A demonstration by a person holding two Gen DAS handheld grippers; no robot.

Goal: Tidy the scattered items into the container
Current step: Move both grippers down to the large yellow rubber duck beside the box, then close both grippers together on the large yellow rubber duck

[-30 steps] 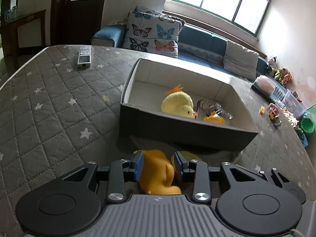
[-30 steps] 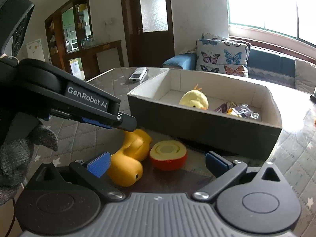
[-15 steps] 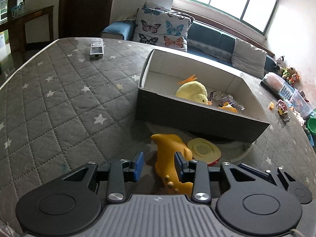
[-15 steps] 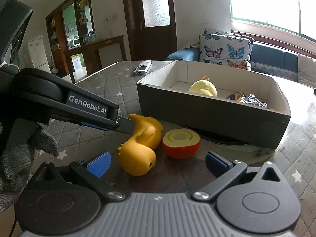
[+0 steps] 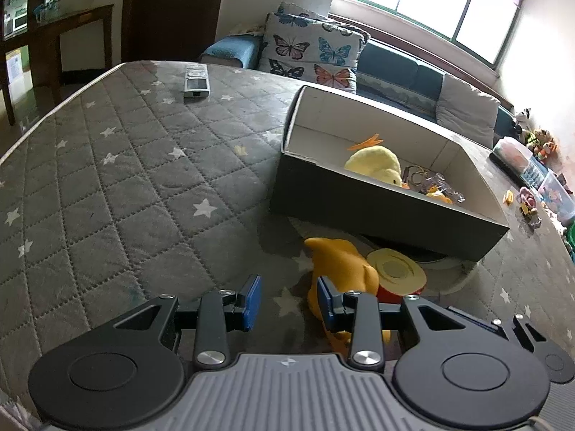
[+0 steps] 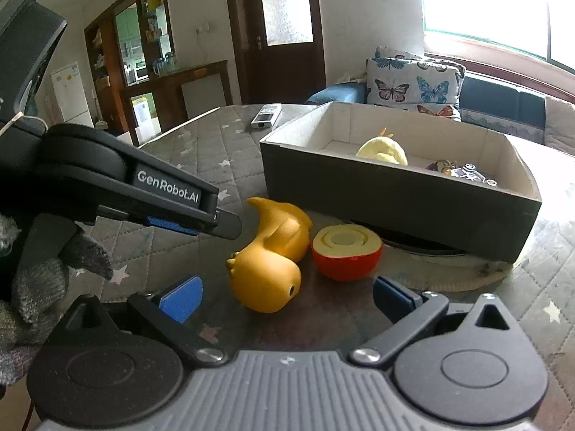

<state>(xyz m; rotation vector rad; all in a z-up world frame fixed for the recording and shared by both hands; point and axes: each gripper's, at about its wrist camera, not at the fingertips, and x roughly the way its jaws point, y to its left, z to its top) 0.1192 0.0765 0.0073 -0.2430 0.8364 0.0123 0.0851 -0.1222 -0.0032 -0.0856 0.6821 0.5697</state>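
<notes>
A yellow rubber duck (image 6: 271,251) lies on its side on the quilted table, touching a red half-apple toy (image 6: 346,253). Both lie just in front of the dark cardboard box (image 6: 395,197). The box holds a yellow plush chick (image 6: 382,151) and several small trinkets. My left gripper (image 5: 287,300) is open and empty; the duck (image 5: 341,262) lies beside its right finger, not between the pads. The half-apple (image 5: 397,273) shows to the duck's right. My right gripper (image 6: 287,296) is open wide and empty, just short of the duck and apple. The left gripper's body (image 6: 143,186) shows at left.
A grey remote control (image 5: 196,80) lies at the table's far side. Small toys and plastic bins (image 5: 532,186) sit at the far right. A round mat (image 6: 449,262) lies under the box. A sofa with butterfly cushions (image 5: 309,54) stands behind the table.
My left gripper has opened, let go of the duck and drawn back to the left. The duck now lies on the table. The right gripper has edged closer.
</notes>
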